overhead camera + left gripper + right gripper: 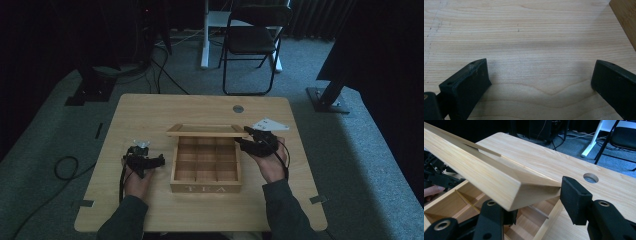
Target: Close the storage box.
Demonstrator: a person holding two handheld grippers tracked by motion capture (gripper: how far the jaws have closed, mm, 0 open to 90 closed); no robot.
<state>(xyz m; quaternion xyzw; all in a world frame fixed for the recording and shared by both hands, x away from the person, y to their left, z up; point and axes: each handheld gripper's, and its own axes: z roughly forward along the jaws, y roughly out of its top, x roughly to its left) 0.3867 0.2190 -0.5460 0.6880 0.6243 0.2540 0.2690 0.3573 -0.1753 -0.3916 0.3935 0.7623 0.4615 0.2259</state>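
Observation:
A wooden tea box (206, 188) with empty compartments stands mid-table, its lid (207, 131) raised at the back. My right gripper (248, 137) is at the lid's right end. In the right gripper view the lid's corner (499, 180) lies between the jaws of this gripper (541, 203). The right pad (574, 200) sits at the corner's tip and the left pad is partly hidden under the lid; I see no firm pinch. My left gripper (146, 156) rests left of the box, its jaws (540, 75) wide open over bare wood with nothing between them.
The box's edge (624, 20) is just right of the left gripper. A round hole (238, 108) pierces the table (150, 115) behind the lid. A folding chair (252, 40) and cables sit on the floor beyond. The left hand's gripper (439, 180) shows across the box.

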